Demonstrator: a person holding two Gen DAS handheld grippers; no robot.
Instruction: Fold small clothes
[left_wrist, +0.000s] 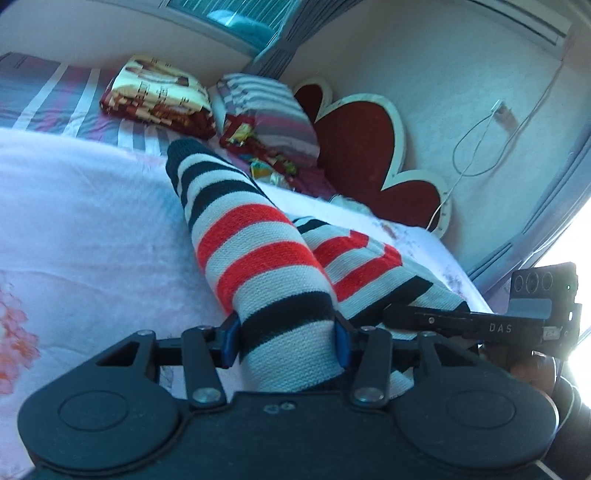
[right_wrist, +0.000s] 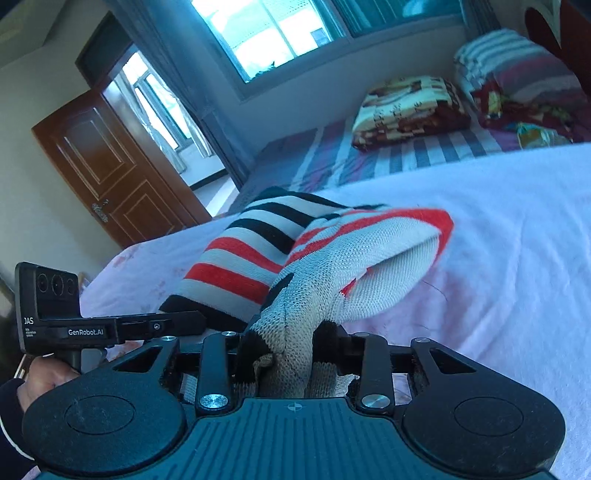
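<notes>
The striped knit garment (left_wrist: 255, 243) lies on the pink blanket (left_wrist: 85, 229), its long axis running away from the grippers toward the folded bedding (left_wrist: 159, 96). The left gripper (left_wrist: 286, 339) clamps a rolled part; the right gripper (right_wrist: 282, 354) pinches bunched cloth. Only the right view shows the wooden door (right_wrist: 110, 166).

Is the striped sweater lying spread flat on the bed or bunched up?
Bunched up: the striped sweater is gathered in folds, pinched by both the left tongs and right tongs.

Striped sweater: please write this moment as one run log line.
left gripper: shut on sweater | right gripper: shut on sweater | sweater: partly lifted off bed
</notes>
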